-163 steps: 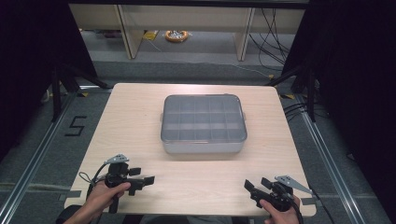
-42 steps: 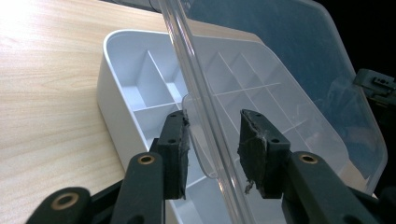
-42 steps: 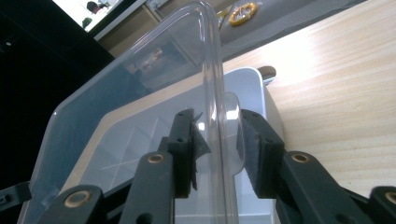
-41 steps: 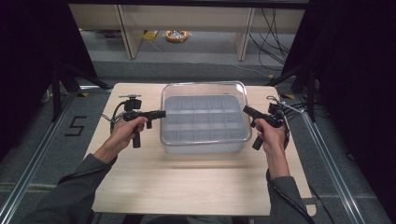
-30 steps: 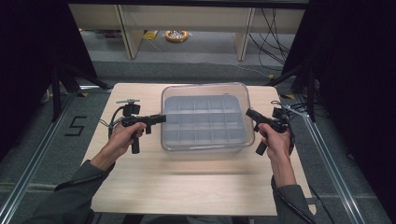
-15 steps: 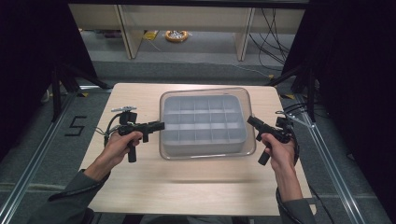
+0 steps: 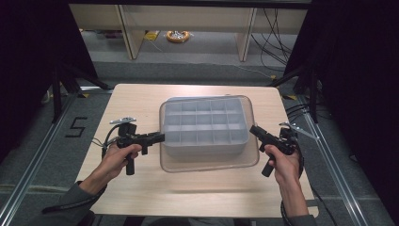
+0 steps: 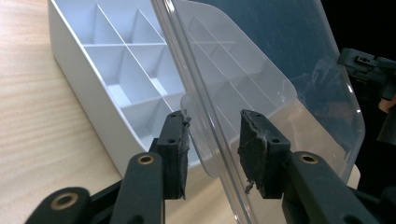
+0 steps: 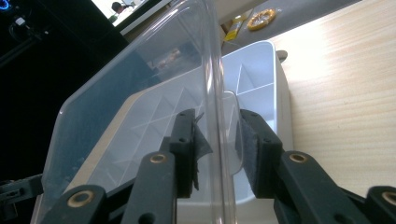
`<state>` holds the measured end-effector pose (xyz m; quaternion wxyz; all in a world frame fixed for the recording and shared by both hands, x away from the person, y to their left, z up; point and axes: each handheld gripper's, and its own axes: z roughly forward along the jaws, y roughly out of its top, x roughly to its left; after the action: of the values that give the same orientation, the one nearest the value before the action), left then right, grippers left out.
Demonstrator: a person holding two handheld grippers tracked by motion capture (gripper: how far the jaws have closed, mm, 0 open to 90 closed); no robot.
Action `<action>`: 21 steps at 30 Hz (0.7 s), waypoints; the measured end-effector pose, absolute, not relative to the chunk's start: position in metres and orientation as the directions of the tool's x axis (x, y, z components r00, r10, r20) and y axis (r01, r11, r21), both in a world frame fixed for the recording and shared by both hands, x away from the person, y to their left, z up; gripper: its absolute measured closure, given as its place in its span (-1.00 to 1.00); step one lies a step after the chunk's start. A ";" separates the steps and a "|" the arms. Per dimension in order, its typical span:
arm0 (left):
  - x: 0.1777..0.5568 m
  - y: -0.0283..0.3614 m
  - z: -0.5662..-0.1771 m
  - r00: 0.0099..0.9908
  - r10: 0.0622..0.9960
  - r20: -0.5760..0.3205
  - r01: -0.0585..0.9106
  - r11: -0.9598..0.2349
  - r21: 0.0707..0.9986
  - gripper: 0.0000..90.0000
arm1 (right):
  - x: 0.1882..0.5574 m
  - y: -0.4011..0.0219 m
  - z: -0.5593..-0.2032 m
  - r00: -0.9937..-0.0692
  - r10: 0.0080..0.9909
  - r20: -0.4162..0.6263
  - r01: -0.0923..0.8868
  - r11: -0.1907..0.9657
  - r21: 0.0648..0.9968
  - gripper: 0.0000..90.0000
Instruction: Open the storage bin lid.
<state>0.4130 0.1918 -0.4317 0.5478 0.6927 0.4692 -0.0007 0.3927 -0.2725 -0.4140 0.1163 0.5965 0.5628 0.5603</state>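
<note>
A white compartment box (image 7: 204, 123) sits on the wooden table (image 7: 141, 99), its divided cells uncovered. A clear plastic lid (image 7: 209, 162) hangs just above it, shifted toward the person. My left gripper (image 7: 161, 137) is shut on the lid's left edge and my right gripper (image 7: 252, 128) on its right edge. In the left gripper view the lid (image 8: 280, 60) runs between the pads (image 8: 180, 140) of my left gripper (image 8: 212, 130), with the box (image 8: 107, 60) behind. In the right gripper view the lid's rim (image 9: 212, 70) is pinched by my right gripper (image 9: 217, 126), the box (image 9: 254, 74) beyond.
Dark stands flank the table on both sides. An orange ring (image 7: 178, 36) lies on the floor beyond the far edge, near shelf legs and cables. A "5" mark (image 7: 76, 126) is on the floor to the left.
Both grippers have carried the clear lid toward the person, off the box, so its front edge now overhangs the box's near side. Much earlier, the lid sat on the box.
</note>
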 end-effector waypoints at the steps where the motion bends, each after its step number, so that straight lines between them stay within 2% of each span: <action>1: 0.411 0.192 -0.432 0.565 0.644 -0.515 0.653 0.033 0.757 0.37 | 0.391 -0.272 -0.415 -0.263 0.794 0.549 0.545 -0.347 0.763 0.53; 21: 0.384 0.191 -0.447 0.580 0.628 -0.519 0.665 0.004 0.747 0.37 | 0.351 -0.273 -0.435 -0.275 0.787 0.552 0.534 -0.352 0.769 0.52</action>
<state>0.3836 0.1906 -0.4473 0.5407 0.7054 0.4580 -0.0170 0.3509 -0.2734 -0.4351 0.1111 0.5917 0.5581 0.5710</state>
